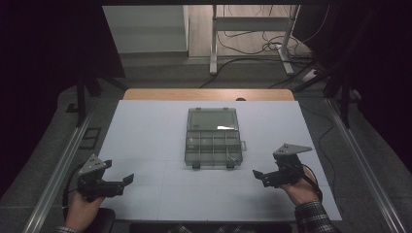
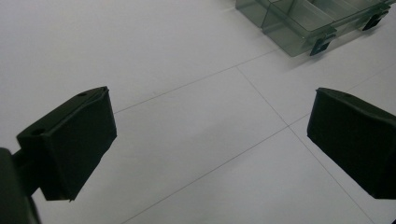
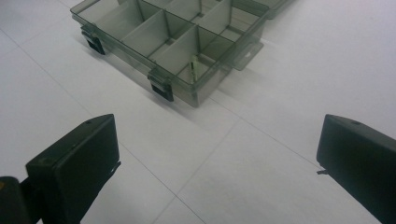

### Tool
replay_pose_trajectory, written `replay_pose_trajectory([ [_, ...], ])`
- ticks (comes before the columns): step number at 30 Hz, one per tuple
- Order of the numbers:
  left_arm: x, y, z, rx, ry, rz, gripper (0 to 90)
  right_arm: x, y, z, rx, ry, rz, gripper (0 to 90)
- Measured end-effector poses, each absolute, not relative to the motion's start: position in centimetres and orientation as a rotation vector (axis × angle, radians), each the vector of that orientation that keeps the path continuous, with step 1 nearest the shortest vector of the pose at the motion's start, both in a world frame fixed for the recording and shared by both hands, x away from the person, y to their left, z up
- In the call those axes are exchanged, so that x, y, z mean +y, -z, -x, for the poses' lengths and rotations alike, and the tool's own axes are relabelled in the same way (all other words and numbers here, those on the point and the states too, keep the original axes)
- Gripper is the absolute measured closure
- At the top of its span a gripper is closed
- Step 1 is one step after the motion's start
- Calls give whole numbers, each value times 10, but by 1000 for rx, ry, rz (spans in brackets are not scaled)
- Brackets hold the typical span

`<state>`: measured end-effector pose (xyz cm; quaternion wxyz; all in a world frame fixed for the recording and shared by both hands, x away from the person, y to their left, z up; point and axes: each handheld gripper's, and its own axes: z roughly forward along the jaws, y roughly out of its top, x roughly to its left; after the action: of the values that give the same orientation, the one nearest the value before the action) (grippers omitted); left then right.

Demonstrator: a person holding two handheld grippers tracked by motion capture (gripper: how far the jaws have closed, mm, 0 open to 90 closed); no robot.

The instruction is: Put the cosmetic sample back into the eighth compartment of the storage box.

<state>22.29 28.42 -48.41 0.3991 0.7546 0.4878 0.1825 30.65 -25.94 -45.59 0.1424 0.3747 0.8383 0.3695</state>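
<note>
The clear compartment box (image 1: pixel 213 137) sits open in the middle of the white table (image 1: pixel 145 136), lid laid back on the far side, divided tray toward the person. Left tongs (image 1: pixel 127 180) hang low at the near left, jaws spread wide, nothing between them, well apart from the box; in the left gripper view a corner of the box (image 2: pixel 303 18) shows ahead and off to the upper right. Right tongs (image 1: pixel 257 175) sit at the near right, jaws also wide and empty, nearer the box's front right corner yet not touching. The right gripper view has the box (image 3: pixel 173 42) straight ahead, two dark latches on its front wall, a small pale piece (image 3: pixel 194 65) in the nearest compartment.
</note>
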Motion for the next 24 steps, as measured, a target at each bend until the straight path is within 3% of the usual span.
replay_pose_trajectory([
  [24,285,484,-223,1237,-460,-1904,18,-305,455,-286,2292,-1062,-1198,0],
])
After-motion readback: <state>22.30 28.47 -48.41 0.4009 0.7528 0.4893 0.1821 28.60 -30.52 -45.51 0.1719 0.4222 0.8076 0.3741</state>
